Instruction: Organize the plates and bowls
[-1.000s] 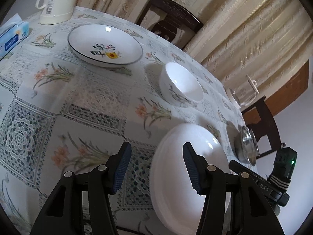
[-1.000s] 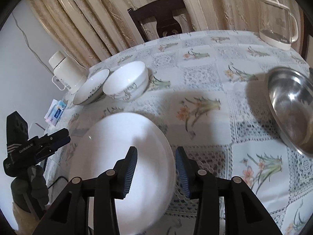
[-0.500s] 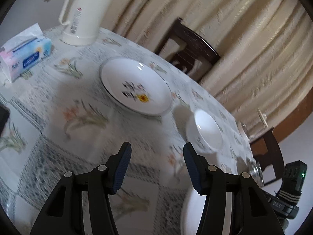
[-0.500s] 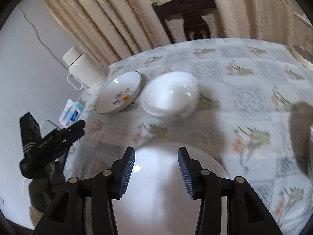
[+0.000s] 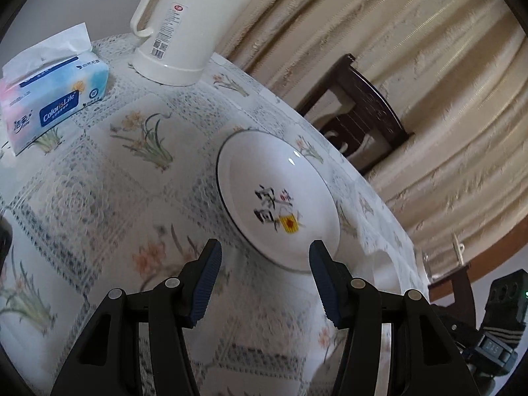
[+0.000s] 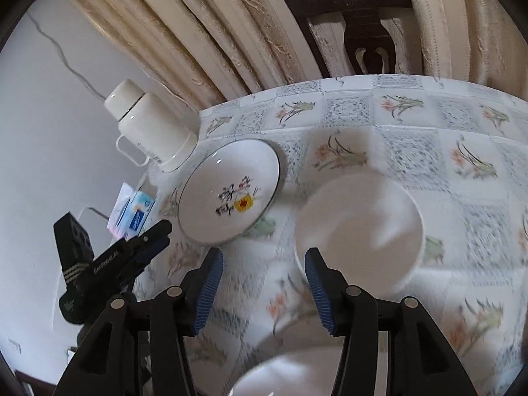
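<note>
A white plate with a dark rim and a flower print (image 5: 277,201) (image 6: 231,191) lies on the flowered tablecloth. My left gripper (image 5: 264,277) is open just short of its near edge, nothing between the fingers. A plain white bowl (image 6: 359,227) stands to the right of that plate. My right gripper (image 6: 262,283) is open in front of the gap between plate and bowl. The rim of a large white plate (image 6: 297,373) shows under the right gripper. The left gripper (image 6: 132,254) appears at the left of the right wrist view.
A cream thermos jug (image 5: 194,23) (image 6: 151,128) and a tissue pack (image 5: 49,95) stand at the table's far left. A dark wooden chair (image 6: 359,23) (image 5: 356,109) is behind the table against beige curtains. The right gripper's body (image 5: 495,330) shows at the lower right.
Both grippers moved forward and left across the table, away from the large white plate toward the patterned plate and white bowl. The steel bowl has left view. Both stay open.
</note>
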A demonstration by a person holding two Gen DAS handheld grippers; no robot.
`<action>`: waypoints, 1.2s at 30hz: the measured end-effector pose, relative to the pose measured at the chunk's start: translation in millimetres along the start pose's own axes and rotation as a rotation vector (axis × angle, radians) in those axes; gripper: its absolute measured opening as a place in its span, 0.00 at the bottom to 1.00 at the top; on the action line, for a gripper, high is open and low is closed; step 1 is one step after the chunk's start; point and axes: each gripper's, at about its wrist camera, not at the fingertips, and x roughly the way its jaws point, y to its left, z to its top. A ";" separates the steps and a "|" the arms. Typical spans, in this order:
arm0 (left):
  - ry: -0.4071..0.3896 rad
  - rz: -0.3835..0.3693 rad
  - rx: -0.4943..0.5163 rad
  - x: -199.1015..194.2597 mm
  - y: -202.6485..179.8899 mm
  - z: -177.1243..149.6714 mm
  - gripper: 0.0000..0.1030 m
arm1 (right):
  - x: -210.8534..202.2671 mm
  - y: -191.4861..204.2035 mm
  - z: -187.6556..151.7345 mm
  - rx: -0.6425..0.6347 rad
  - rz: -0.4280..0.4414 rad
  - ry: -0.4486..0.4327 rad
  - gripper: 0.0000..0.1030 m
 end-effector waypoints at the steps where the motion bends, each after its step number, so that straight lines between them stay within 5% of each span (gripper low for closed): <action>1: -0.002 0.005 -0.006 2.9 1.3 3.8 0.54 | 5.4 0.1 6.9 0.002 0.004 0.009 0.53; 13: -0.002 0.052 -0.094 46.3 25.9 39.4 0.54 | 65.1 0.2 55.2 -0.011 -0.018 0.110 0.53; 21: 0.020 -0.021 -0.045 68.7 27.5 38.9 0.54 | 96.7 -6.0 75.4 0.002 -0.032 0.158 0.53; 31: 0.024 -0.032 -0.008 75.2 29.6 35.2 0.35 | 126.7 0.2 83.1 -0.068 -0.130 0.214 0.45; 36: 0.023 -0.046 -0.021 74.3 32.7 35.6 0.33 | 142.1 -2.2 86.8 -0.054 -0.125 0.251 0.44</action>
